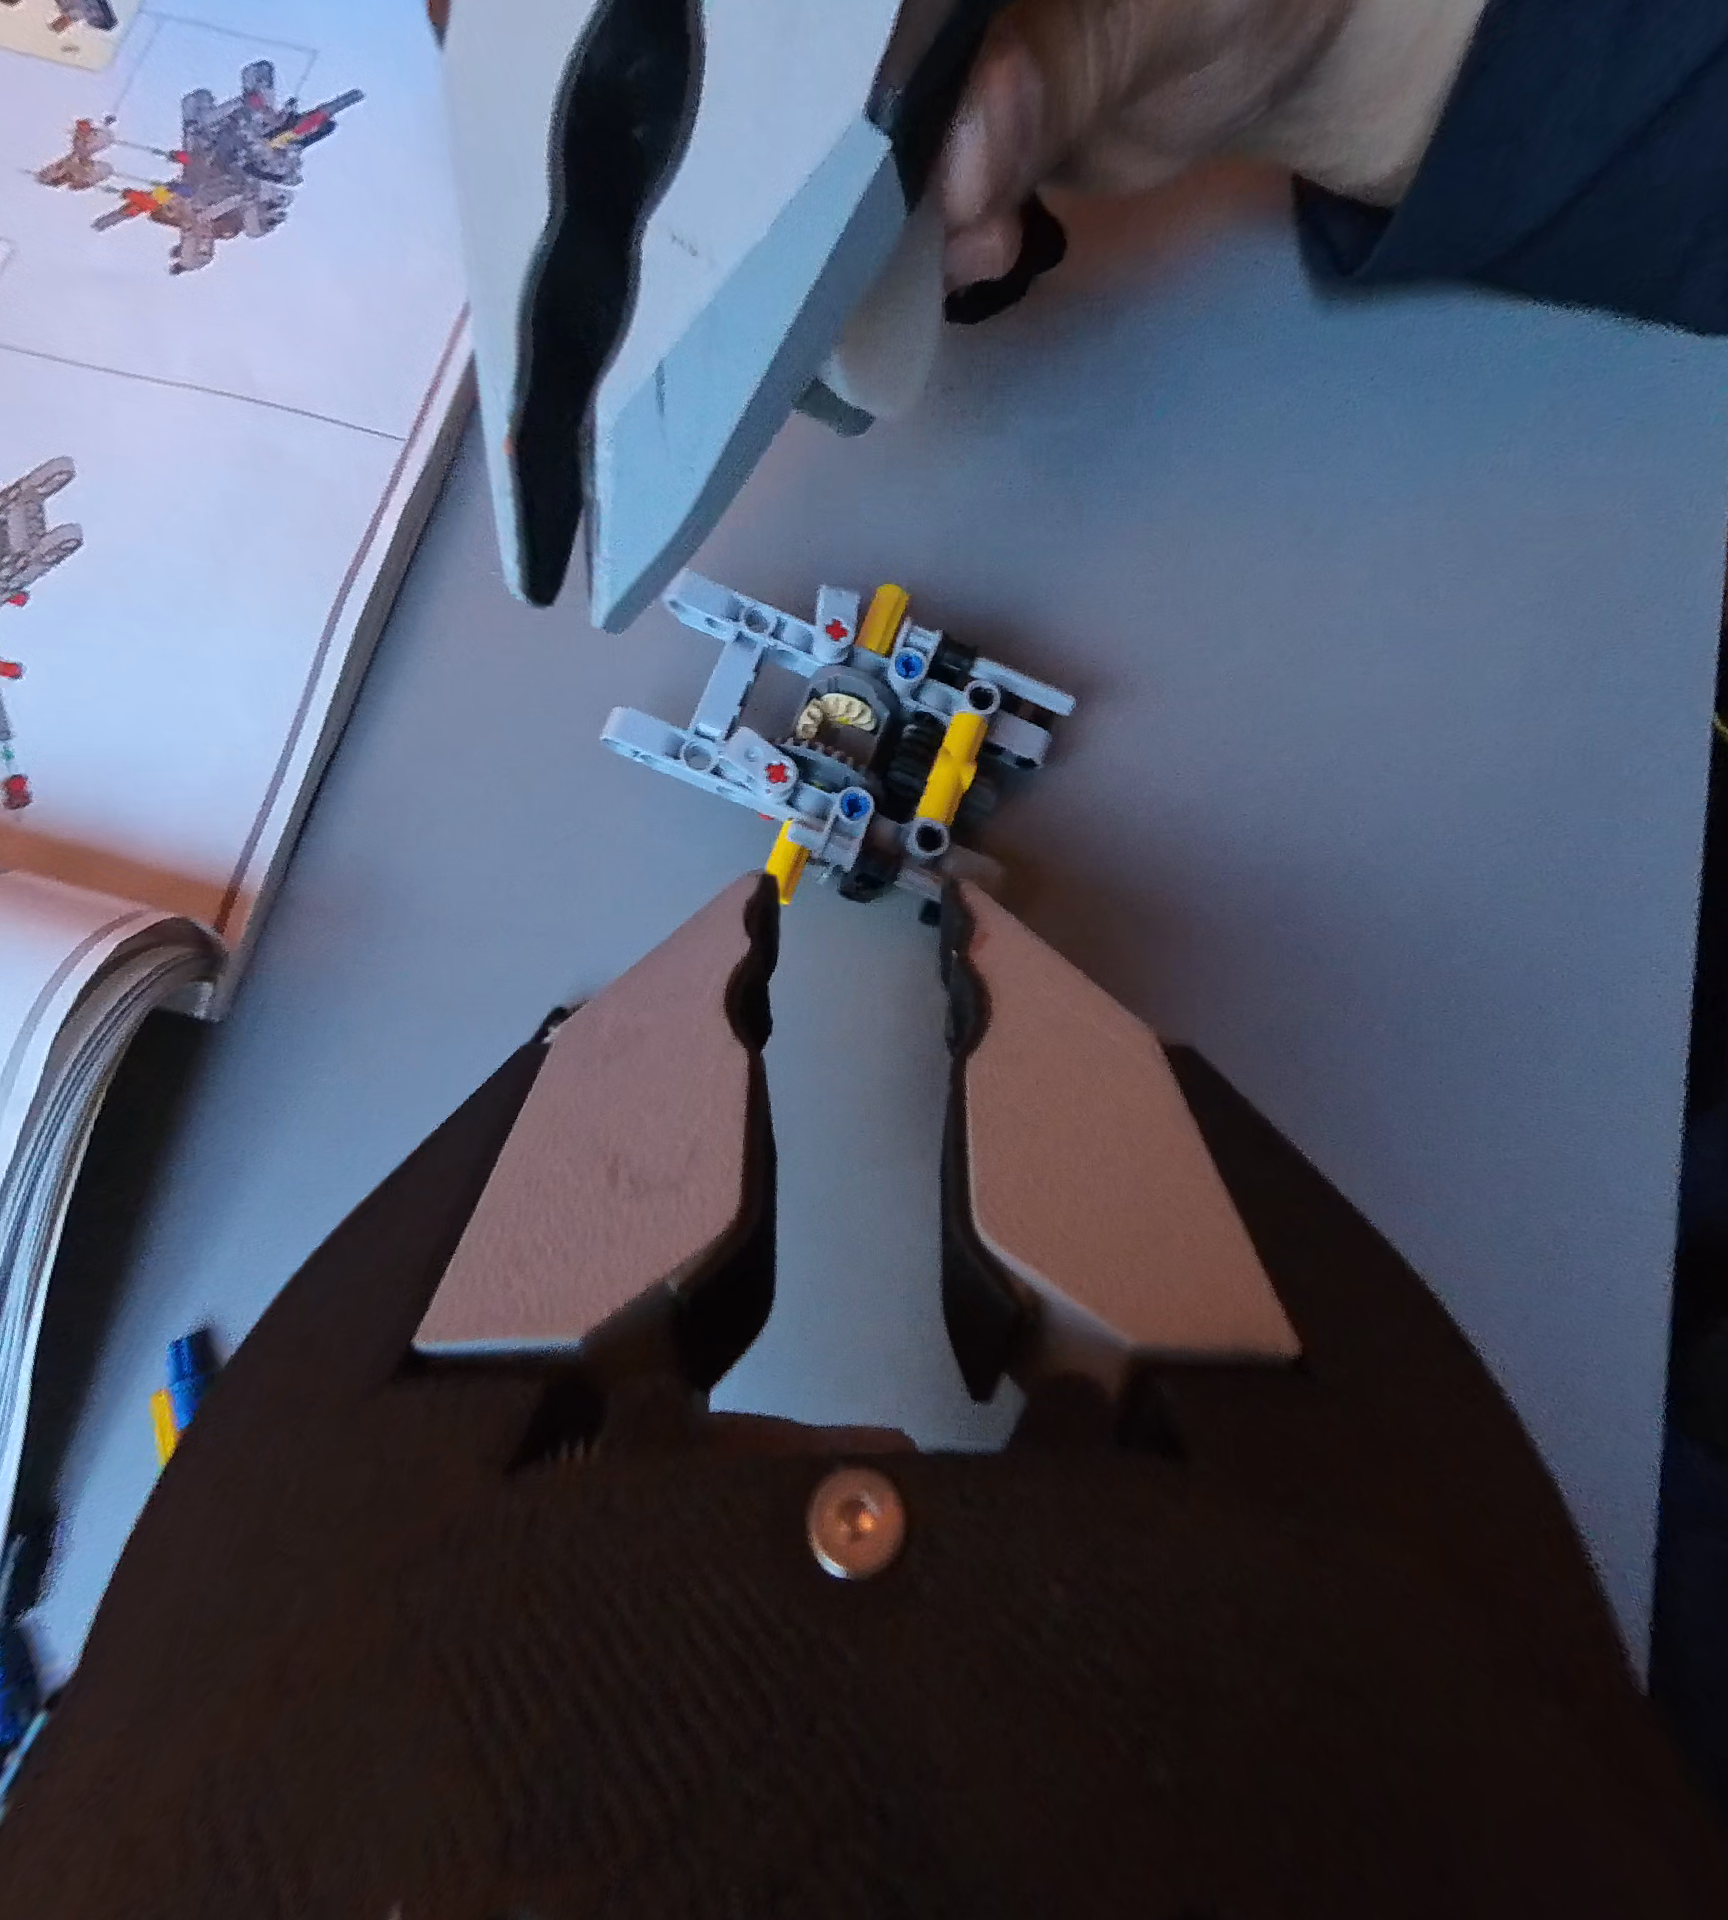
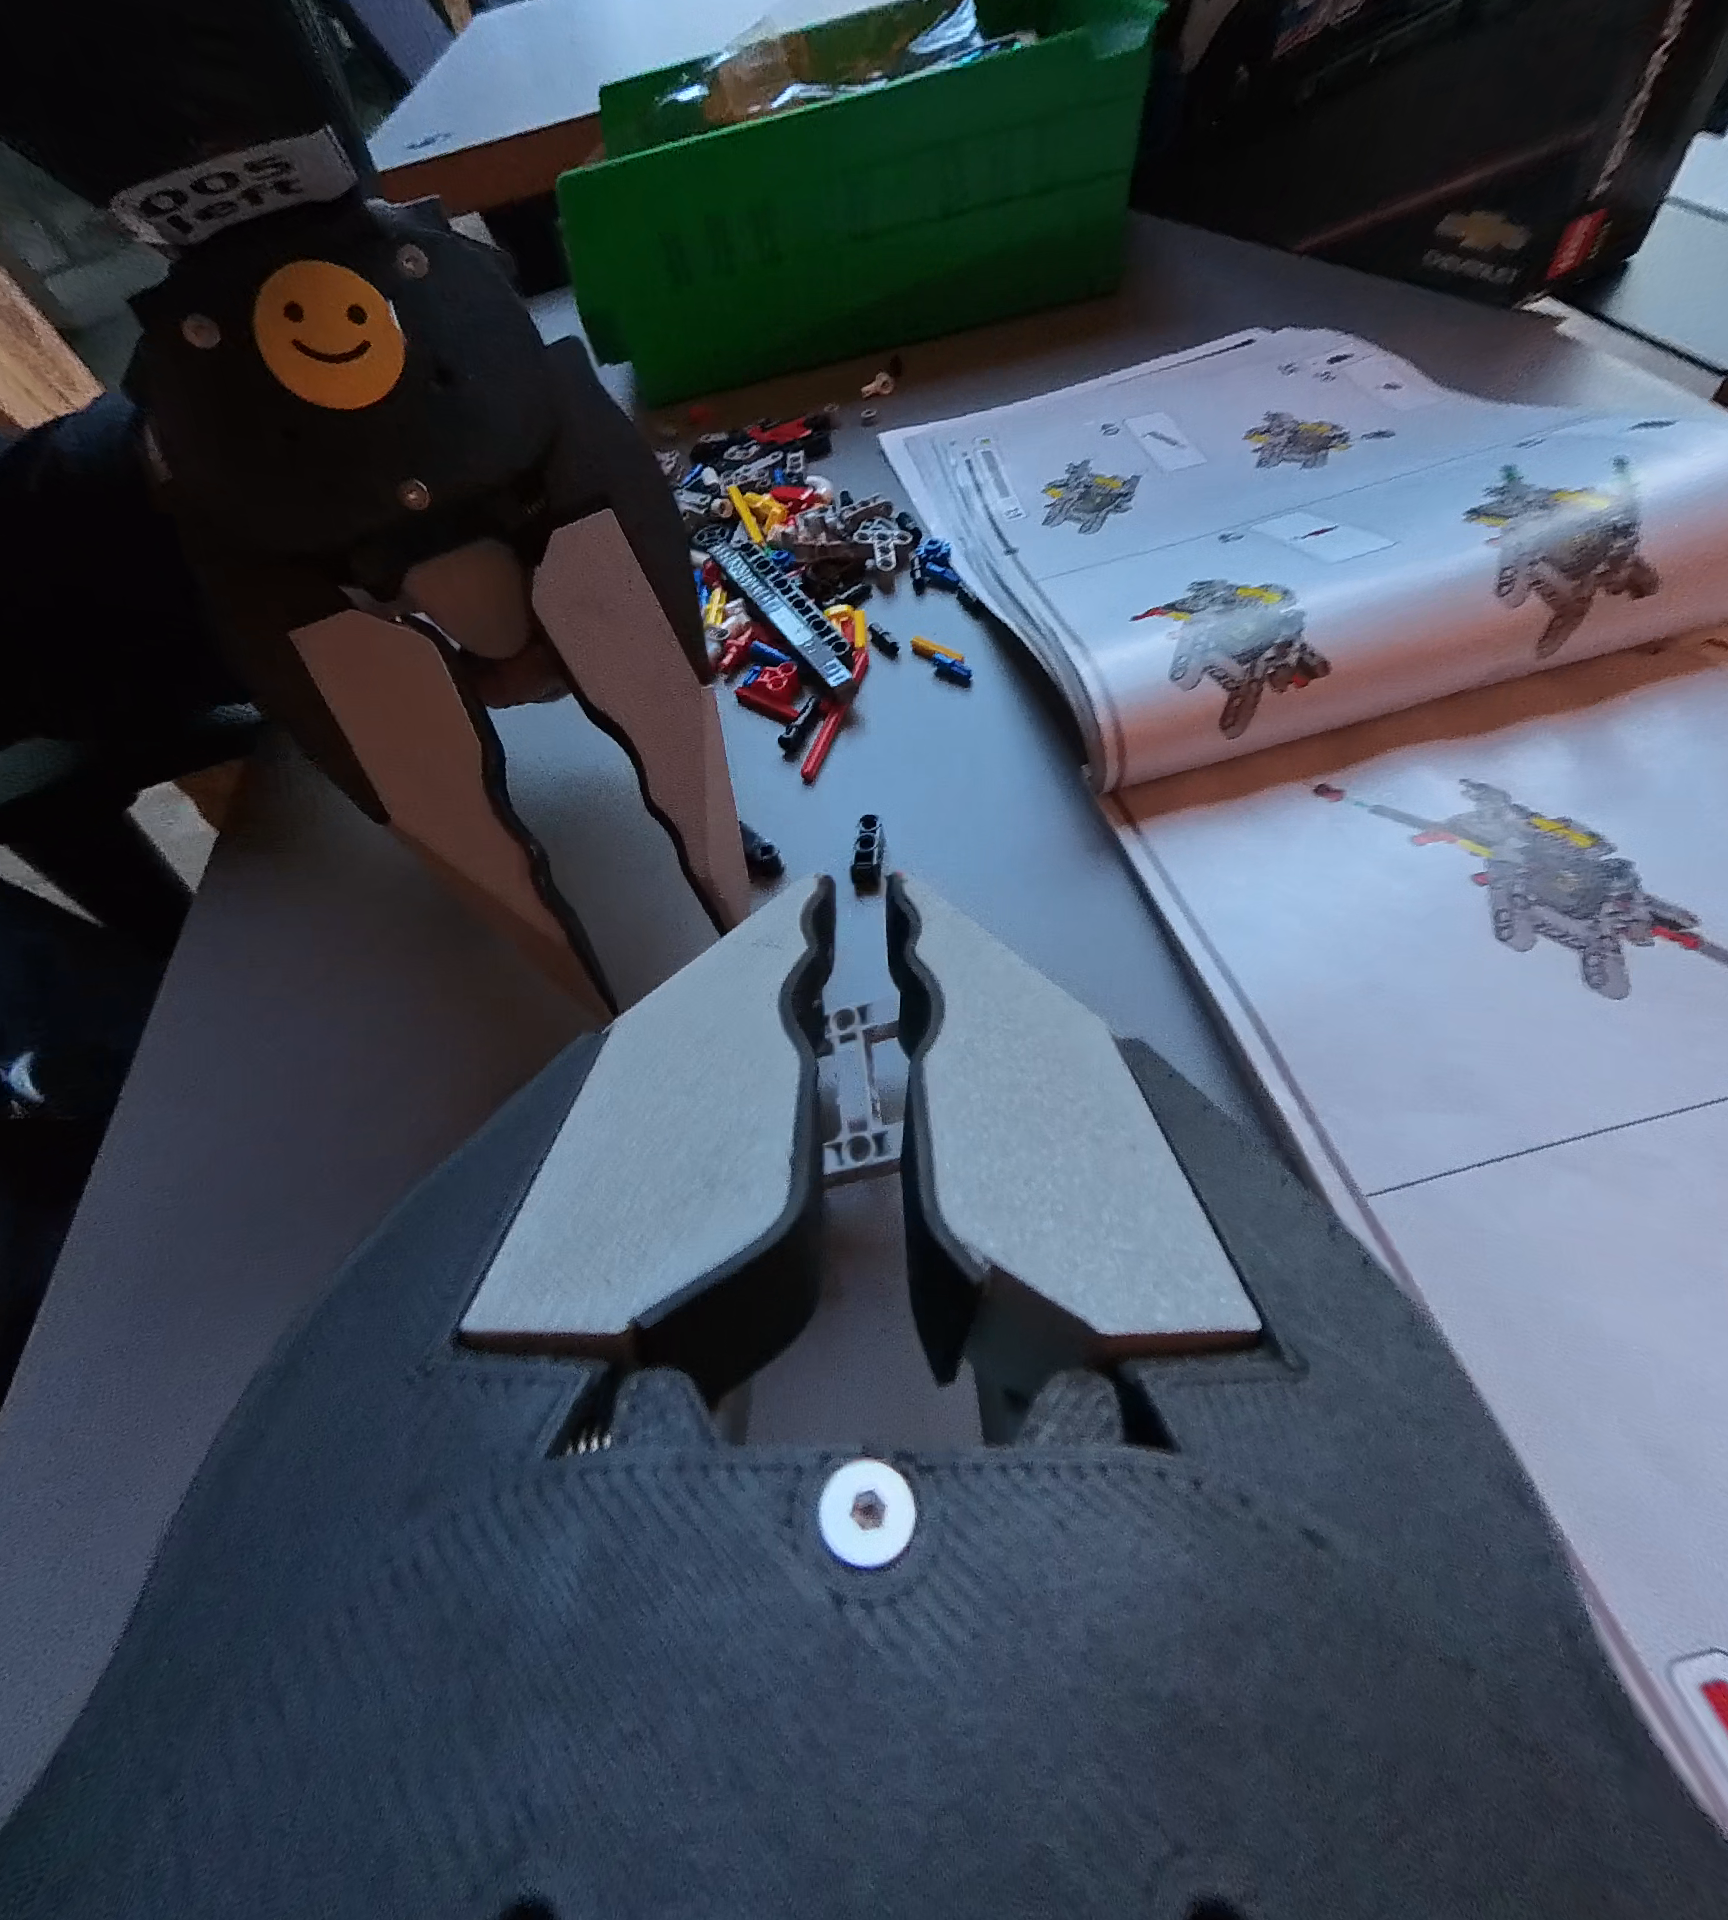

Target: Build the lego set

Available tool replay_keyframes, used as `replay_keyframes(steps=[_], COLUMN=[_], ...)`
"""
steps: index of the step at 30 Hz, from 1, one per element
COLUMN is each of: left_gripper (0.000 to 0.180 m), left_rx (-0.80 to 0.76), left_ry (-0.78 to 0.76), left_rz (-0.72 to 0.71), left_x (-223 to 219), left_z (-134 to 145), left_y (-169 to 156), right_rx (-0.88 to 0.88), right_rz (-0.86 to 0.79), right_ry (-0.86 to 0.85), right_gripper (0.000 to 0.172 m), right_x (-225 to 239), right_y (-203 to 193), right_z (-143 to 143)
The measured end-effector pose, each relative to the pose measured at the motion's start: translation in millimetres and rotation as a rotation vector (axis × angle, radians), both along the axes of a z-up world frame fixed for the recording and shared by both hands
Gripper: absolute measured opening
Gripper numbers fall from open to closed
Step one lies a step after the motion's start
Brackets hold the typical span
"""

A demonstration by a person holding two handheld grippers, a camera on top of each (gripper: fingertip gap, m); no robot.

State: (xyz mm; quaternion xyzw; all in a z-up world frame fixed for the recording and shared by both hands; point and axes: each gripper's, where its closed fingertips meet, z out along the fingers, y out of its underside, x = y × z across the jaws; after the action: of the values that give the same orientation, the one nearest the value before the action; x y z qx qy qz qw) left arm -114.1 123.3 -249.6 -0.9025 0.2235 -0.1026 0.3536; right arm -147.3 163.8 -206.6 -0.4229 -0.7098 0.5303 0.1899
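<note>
Grey ribbed brick assembly (image 1: 839, 727), toothed gears

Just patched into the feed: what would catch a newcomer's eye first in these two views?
The small grey brick assembly with yellow, red and blue pins sits on the grey table, just ahead of the open left gripper. The right gripper hovers above its far end. Beyond lie a heap of loose coloured pieces, a green bin and an open instruction booklet.
</note>
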Motion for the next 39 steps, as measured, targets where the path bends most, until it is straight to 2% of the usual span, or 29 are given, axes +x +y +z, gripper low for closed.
replay_keyframes(steps=[4,8,15,27,37,39], left_gripper=[0.043,0.06,0.059,0.059,0.051,0.048], left_rx=[-0.006,0.004,0.002,0.022,-0.013,-0.02], left_ry=[-0.035,0.093,0.017,0.069,0.07,0.025], left_rz=[-0.075,-0.077,-0.055,-0.062,-0.126,-0.186], left_x=[12.1,2.2,0.8,-0.3,21.7,37.7], left_z=[-7.9,-19.4,-23.8,-22.2,-22.8,-20.8], left_y=[-7.1,-8.0,-6.5,-4.3,-21.6,-32.8], right_rx=[-0.002,-0.024,-0.045,-0.044,0.102,0.137], right_rz=[0.022,0.054,0.025,-0.003,0.007,-0.005], right_ry=[-0.02,-0.043,-0.063,-0.025,0.121,0.141], right_gripper=[0.008,0.014,0.022,0.033,0.045,0.046], right_x=[2.7,4.5,1.8,0.3,19.2,29.5], right_y=[-4.4,-10.2,-2.5,2.9,-6.9,-14.7], right_z=[-6.4,-9.9,-12.6,-4.8,1.3,-0.1])
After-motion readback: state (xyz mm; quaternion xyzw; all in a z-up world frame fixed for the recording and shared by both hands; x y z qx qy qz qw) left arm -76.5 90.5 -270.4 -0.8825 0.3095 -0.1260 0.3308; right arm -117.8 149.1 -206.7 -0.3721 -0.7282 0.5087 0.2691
